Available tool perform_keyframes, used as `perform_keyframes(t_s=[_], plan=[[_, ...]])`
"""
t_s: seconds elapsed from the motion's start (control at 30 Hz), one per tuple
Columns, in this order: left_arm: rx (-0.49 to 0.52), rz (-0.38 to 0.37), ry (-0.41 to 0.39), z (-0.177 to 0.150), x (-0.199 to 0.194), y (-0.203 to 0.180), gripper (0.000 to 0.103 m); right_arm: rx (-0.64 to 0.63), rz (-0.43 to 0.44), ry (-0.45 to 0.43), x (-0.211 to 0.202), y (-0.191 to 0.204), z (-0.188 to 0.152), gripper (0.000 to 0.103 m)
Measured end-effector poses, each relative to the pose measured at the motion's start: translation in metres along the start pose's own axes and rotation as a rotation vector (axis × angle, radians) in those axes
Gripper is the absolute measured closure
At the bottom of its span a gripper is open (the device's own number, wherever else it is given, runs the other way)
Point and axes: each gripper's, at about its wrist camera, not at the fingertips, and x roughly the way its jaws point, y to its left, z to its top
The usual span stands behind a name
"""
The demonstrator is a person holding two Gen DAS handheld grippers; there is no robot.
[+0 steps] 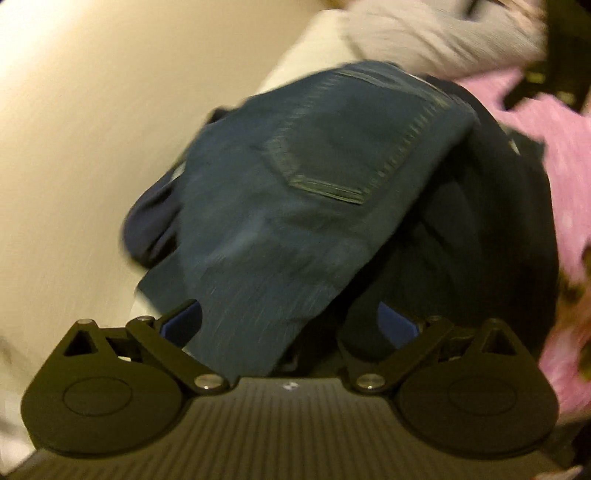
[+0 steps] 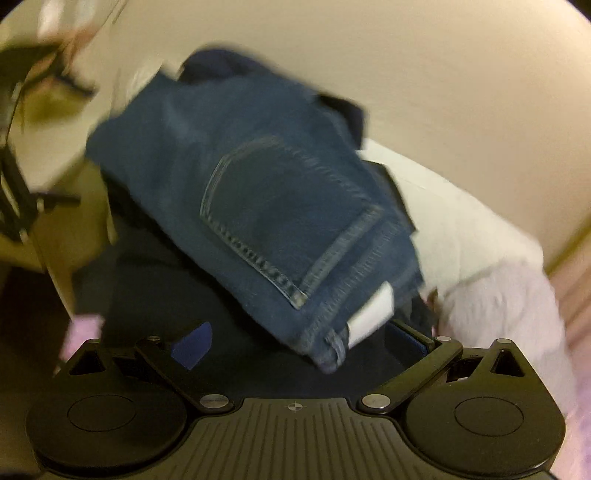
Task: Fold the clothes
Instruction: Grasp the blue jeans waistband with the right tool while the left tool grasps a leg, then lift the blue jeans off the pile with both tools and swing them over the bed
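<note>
In the left wrist view, the left gripper stands with its blue-padded fingers spread wide, and a fold of the jeans hangs down into the gap between them. The denim covers the inner edge of the left-hand pad, while a dark garment bulges against the right-hand pad. The fingers are parted and nothing is pinched between the pads, though cloth lies in the gap. Further out the jeans rise away from the tool, back pocket facing the camera, folded over the dark garment. To the right lies pink fabric, and beyond the jeans a pale grey garment, blurred. A cream surface fills the left side.

In the right wrist view, the right gripper is likewise spread open, its pads well apart. The waistband end of the jeans, with a white label, droops into the gap nearer the right-hand finger without being clamped. The pocket sits just beyond, and the denim stretches away up-left over the dark garment. A whitish garment lies to the right. The frame is motion-blurred.
</note>
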Motion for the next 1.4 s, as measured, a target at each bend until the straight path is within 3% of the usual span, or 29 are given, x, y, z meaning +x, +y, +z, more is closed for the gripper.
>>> perform_keyframes(t_s=[0.1,0.2,0.23,0.27,0.33,0.4,0.57,0.6,0.7,0.77,0.93,1.2,1.4], plan=[[0.117,-0.012,-0.033,-0.013,0.028,-0.004,0.003,-0.226,-0.031,0.016,0.046,0.021,0.001,0.001],[0.164,0.007,-0.027,-0.025,0.048,-0.001,0.003,-0.316,-0.057,0.017,0.073,0.025,-0.001,0.002],[0.168,0.014,-0.028,-0.027,0.05,0.001,0.003,-0.329,-0.068,0.014,0.079,0.024,0.0,0.008],[0.172,0.021,-0.028,-0.03,0.053,0.004,0.003,-0.324,-0.075,0.012,0.082,0.02,0.001,0.031],[0.181,0.034,-0.028,-0.035,0.059,0.008,0.003,-0.298,-0.065,0.017,0.081,0.011,0.005,0.033],[0.185,0.05,-0.029,-0.038,0.064,0.013,0.003,-0.279,-0.057,0.006,0.073,0.004,0.005,0.054],[0.151,0.086,-0.041,-0.037,0.071,0.03,0.005,-0.18,-0.085,-0.038,0.044,-0.021,0.016,0.083],[0.134,0.081,-0.057,-0.036,0.069,0.034,0.008,-0.152,-0.091,-0.049,0.038,-0.028,0.02,0.086],[0.089,0.069,-0.111,-0.03,0.061,0.045,0.037,-0.109,-0.116,-0.1,0.016,-0.047,0.032,0.089],[0.095,0.038,-0.175,-0.022,0.053,0.051,0.065,-0.082,-0.153,-0.148,0.0,-0.059,0.039,0.09],[0.06,0.034,-0.27,0.004,0.017,0.06,0.092,-0.008,-0.244,-0.256,-0.054,-0.09,0.049,0.091],[0.099,0.001,-0.46,0.058,-0.082,0.037,0.098,0.162,-0.398,-0.288,-0.182,-0.113,-0.037,0.092],[0.143,-0.07,-0.616,0.106,-0.181,-0.023,0.098,0.33,-0.507,-0.221,-0.307,-0.105,-0.167,0.092]])
